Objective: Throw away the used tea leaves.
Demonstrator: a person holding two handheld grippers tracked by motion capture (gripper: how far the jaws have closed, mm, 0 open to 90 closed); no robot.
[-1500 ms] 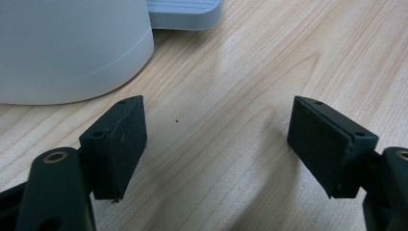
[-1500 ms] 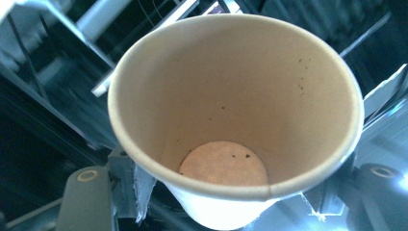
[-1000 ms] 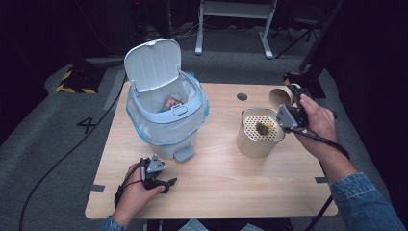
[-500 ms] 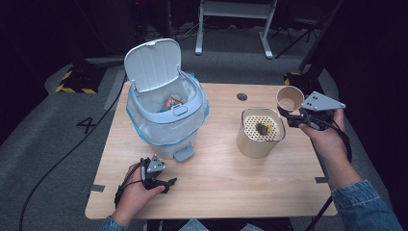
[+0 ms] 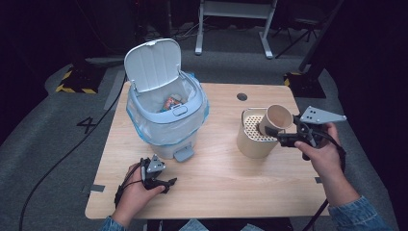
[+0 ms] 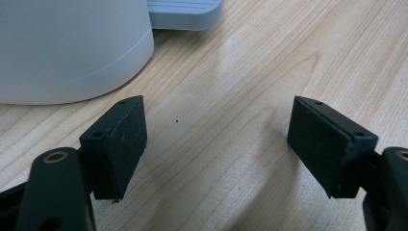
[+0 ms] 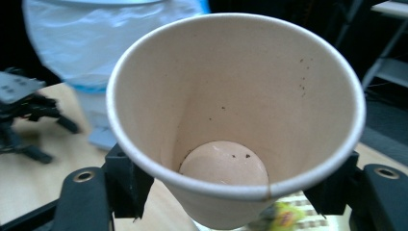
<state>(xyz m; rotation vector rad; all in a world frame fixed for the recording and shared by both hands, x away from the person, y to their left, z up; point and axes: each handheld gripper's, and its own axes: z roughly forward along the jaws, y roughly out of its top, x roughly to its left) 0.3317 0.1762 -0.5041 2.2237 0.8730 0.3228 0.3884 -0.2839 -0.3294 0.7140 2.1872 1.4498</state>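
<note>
Gripping a paper cup (image 5: 278, 119), the right tool (image 5: 274, 133) hovers above the strainer canister (image 5: 252, 139).

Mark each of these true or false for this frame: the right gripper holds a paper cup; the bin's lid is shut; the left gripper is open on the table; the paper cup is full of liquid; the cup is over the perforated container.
1. The right gripper holds a paper cup. True.
2. The lid of the pedal bin is shut. False: it stands open, with litter visible inside.
3. The left gripper is open, with bare wooden table between its jaws. True.
4. The paper cup is full of liquid. False: it looks emptied, with a few dark specks inside.
5. The cup is over the perforated container. True, at its right rim, tipped on its side.
</note>
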